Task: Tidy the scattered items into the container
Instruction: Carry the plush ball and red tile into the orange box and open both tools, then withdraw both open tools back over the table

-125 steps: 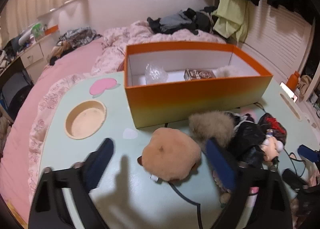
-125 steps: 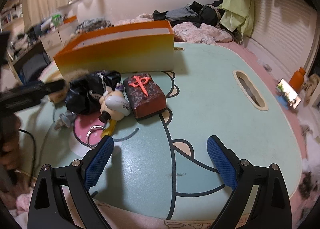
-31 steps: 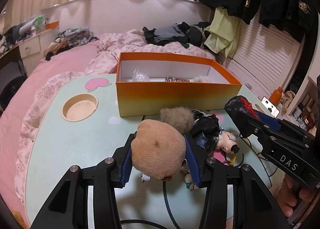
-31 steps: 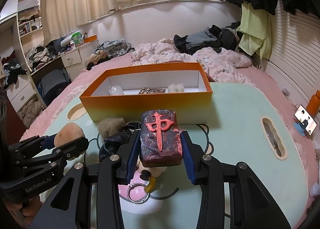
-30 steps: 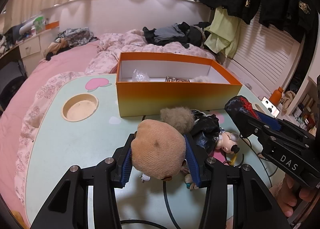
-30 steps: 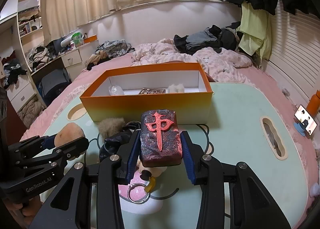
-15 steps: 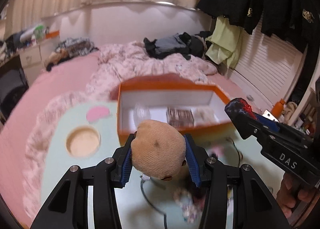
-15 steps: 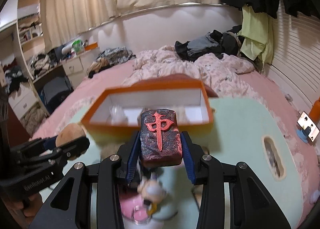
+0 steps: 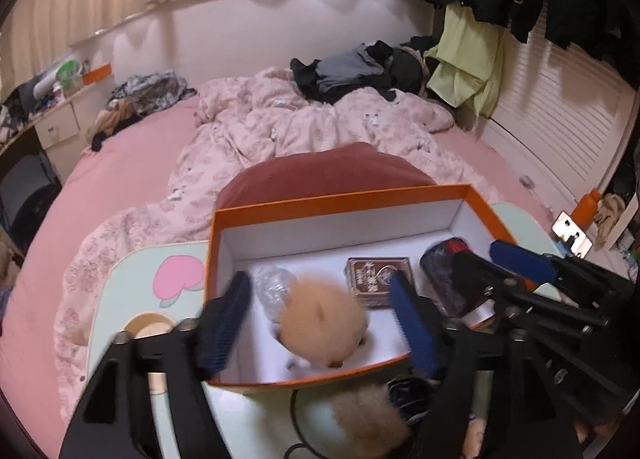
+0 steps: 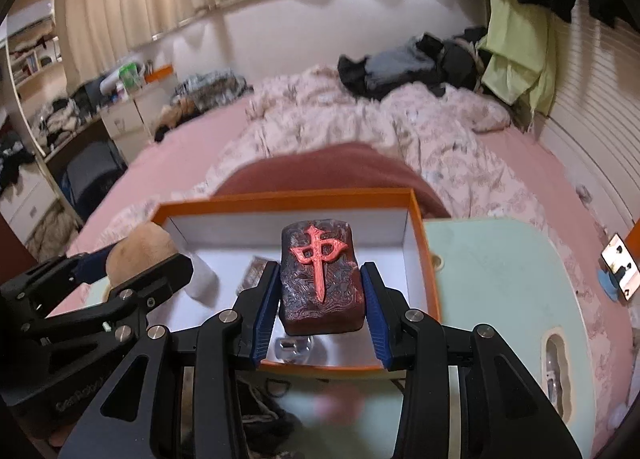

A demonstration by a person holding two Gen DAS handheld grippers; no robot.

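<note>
Blue ribbed pads on your left gripper [image 9: 324, 319] stand well apart: its jaws have just been opening, and the tan plush ball [image 9: 322, 325] sits blurred between them, clear of both pads, over the near left part of the orange box [image 9: 340, 203]. Treat this piece as released; hold the jaws wide and lift straight up so a pad does not snag the fur and drag it back over the near wall. Your right gripper [image 10: 320, 311] is clamped on the dark red mahjong-tile block [image 10: 320, 279], pads pressing its two sides, above the near rim of the box. Carry it further in past that rim before you let go, aiming for the bare white floor at the right end, clear of the brown patterned tin [image 9: 378, 279] and the clear crumpled wrapper [image 9: 272, 287]. Lower it close to the floor first; the block looks heavy and is likely to tumble if dropped. A second furry ball [image 9: 368, 415] and dark clutter remain on the pale green table [image 9: 248, 419] in front of the box.
</note>
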